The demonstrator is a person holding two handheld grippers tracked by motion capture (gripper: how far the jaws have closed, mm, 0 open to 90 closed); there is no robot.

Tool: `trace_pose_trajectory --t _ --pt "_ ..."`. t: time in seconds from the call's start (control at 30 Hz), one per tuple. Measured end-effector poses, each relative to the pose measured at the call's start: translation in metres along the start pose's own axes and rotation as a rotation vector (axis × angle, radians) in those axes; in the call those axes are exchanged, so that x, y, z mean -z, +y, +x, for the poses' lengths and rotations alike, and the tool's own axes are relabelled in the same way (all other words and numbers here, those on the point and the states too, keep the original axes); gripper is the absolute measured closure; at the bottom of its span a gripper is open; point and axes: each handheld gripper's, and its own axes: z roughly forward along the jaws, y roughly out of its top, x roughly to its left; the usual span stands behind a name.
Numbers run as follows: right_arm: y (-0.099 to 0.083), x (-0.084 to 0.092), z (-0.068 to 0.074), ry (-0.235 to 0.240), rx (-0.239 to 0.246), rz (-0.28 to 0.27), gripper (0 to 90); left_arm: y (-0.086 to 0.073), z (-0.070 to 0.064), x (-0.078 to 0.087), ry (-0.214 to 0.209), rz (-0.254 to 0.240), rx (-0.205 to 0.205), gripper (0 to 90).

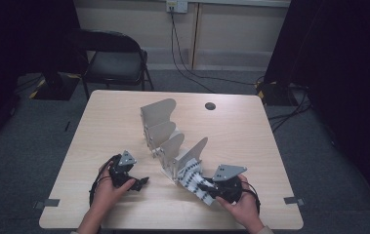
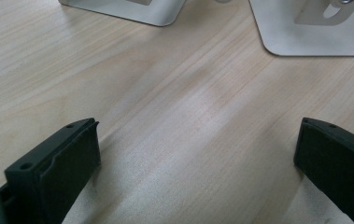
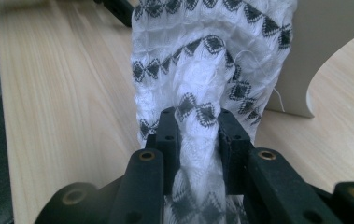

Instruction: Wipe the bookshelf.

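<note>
— Where's the cloth?
— The white patterned cloth point(image 3: 212, 60) is bunched between the right gripper point(image 3: 197, 126) jaws, clamped tight, right against the nearest fin of the grey rack point(image 1: 165, 129) at the table point(image 1: 124, 112) front.
— And the left gripper point(image 2: 198, 144)?
— Jaws spread wide over bare wood, gripping nothing.

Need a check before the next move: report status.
Right gripper shut on patterned cloth. Left gripper open over table. White rack beside cloth.
</note>
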Motion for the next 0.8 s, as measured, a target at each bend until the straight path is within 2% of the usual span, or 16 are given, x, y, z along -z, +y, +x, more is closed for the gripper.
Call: trace_pose_trajectory --t 0.43,0.8 --pt "-0.015 -0.012 -0.003 0.003 -0.022 0.059 74.3 0.000 0.000 0.000 -0.001 0.000 0.007 0.0" --pt "-0.019 -0.014 -0.002 0.007 -0.012 0.093 74.0 0.000 0.000 0.000 0.000 0.000 0.003 0.0"
